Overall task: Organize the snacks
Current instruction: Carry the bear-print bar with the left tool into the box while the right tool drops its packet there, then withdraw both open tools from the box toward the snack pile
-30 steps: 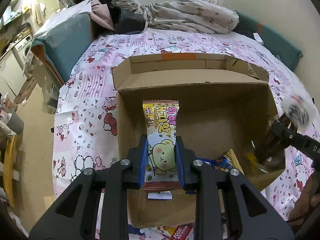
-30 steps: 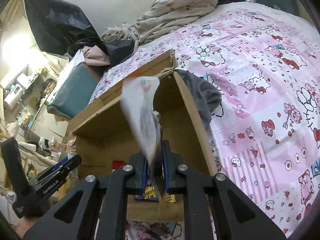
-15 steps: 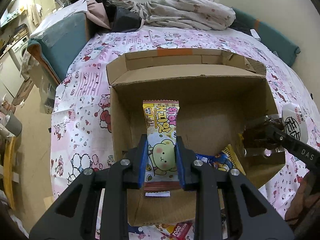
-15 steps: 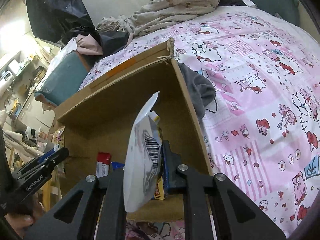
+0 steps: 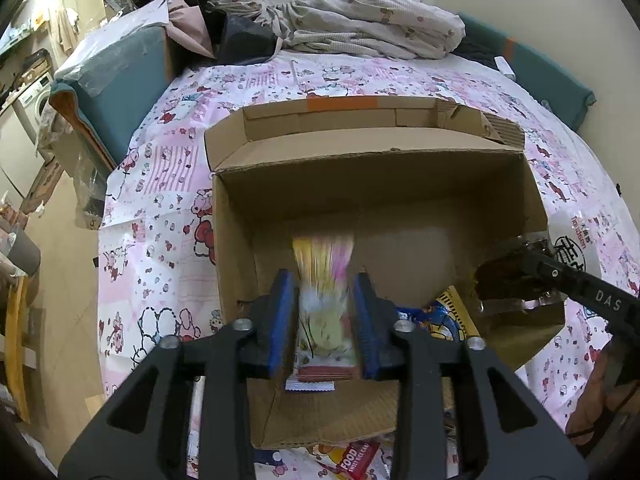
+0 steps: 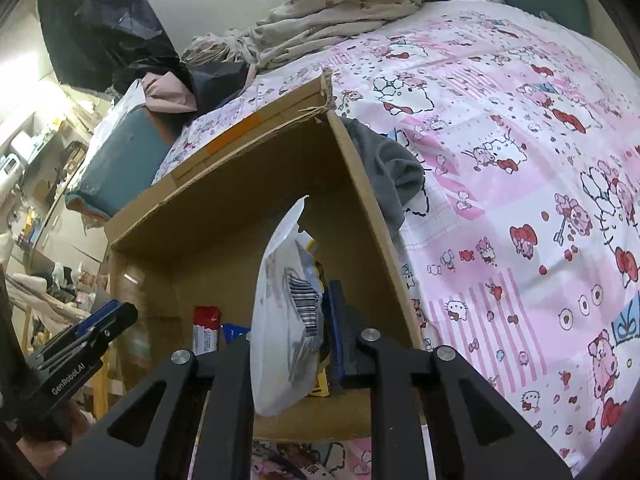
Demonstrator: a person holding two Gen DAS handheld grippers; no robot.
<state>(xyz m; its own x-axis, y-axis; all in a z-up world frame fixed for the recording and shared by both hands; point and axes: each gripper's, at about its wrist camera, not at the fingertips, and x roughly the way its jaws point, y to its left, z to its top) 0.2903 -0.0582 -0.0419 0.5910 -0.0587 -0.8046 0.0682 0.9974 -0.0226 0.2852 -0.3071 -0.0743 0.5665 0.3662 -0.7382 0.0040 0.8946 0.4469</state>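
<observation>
**Two snack packets over an open cardboard box**

Readable writing is scarce: "FOOD" on a red-and-white packet (image 5: 356, 460) lying on the sheet at the box's near edge, "DAS" on the right gripper's (image 5: 516, 280) black arm in the left view, and "GenRoboAI" on the left gripper's (image 6: 102, 322) arm in the right view. A barcode shows on the white glossy plastic pouch (image 6: 288, 308).

The brown corrugated cardboard box (image 5: 400, 148) sits open on a pink cartoon-print bed sheet (image 5: 160, 208), an orange tape strip on its far flap. A rumpled beige blanket (image 5: 360, 24) lies behind.

The left gripper's (image 5: 324, 320) blue-padded jaws are opening; the yellow-and-pink snack packet (image 5: 325, 304), motion-blurred, sits between them with a gap on each side, over the box's interior near its front wall. The right gripper (image 6: 294, 336) has its jaws just starting to part, the white pouch between them and standing upright over the box's right side; whether the pads press it cannot be told. Blue, yellow and red wrappers (image 5: 436, 316) lie on the box floor.
</observation>
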